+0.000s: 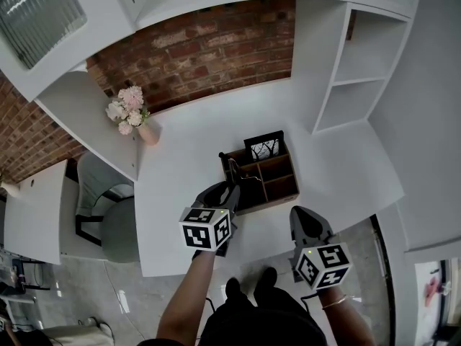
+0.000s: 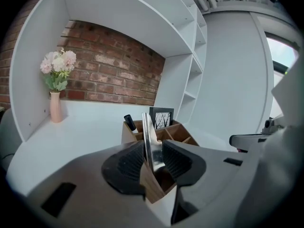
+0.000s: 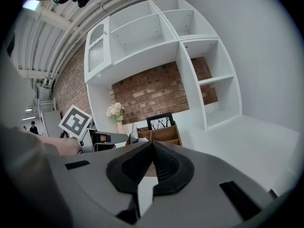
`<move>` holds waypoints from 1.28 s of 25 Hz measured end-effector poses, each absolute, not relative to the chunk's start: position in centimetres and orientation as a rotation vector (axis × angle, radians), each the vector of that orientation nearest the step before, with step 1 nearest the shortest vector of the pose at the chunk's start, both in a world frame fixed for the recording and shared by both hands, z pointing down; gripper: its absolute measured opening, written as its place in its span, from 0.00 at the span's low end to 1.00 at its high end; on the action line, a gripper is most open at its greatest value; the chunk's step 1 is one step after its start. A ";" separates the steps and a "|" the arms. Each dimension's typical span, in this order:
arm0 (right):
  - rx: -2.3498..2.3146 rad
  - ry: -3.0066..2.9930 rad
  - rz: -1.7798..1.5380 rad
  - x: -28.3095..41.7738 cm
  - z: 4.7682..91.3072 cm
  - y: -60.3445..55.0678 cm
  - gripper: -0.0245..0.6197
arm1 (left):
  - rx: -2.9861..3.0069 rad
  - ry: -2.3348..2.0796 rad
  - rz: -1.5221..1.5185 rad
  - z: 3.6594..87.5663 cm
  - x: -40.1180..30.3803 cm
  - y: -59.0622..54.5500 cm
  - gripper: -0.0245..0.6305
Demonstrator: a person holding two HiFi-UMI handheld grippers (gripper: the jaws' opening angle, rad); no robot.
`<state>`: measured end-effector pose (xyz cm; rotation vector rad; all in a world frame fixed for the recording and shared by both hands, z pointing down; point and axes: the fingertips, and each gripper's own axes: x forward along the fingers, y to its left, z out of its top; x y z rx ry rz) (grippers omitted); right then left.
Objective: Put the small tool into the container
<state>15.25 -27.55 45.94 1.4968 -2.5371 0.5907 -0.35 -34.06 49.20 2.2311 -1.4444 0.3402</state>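
Though hidden overhead, the left tool's [image 2: 153, 152] pads [image 2: 128, 164] flank a metal strip [image 2: 149, 134].

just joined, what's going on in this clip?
A person works two handheld tools at a white desk. The left tool has its jaws apart around a slim metal implement that stands in the wooden organizer. The right tool is shut and empty, near the desk edge.
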 end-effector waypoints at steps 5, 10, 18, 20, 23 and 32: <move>1.488 -2.548 0.577 14.5 45.7 -27.1 0.05 | 2.229 -1.450 0.344 49.5 -0.9 -32.6 0.21; 1.483 -2.548 0.559 13.6 45.4 -26.5 0.04 | 2.240 -1.444 0.348 49.3 -1.3 -30.9 0.18; 1.500 -2.548 0.527 12.7 44.8 -25.7 0.04 | 2.281 -1.467 0.351 47.8 -2.2 -28.1 0.11; 1.510 -2.544 0.521 12.7 44.8 -25.5 0.04 | 2.286 -1.483 0.349 47.4 -2.6 -27.3 0.09; 1.522 -2.540 0.515 12.6 44.7 -25.3 0.05 | 2.290 -1.491 0.339 46.9 -3.0 -26.2 0.07; 1.528 -2.554 0.497 12.1 44.1 -24.7 0.04 | 2.306 -1.504 0.305 45.9 -3.5 -24.2 0.05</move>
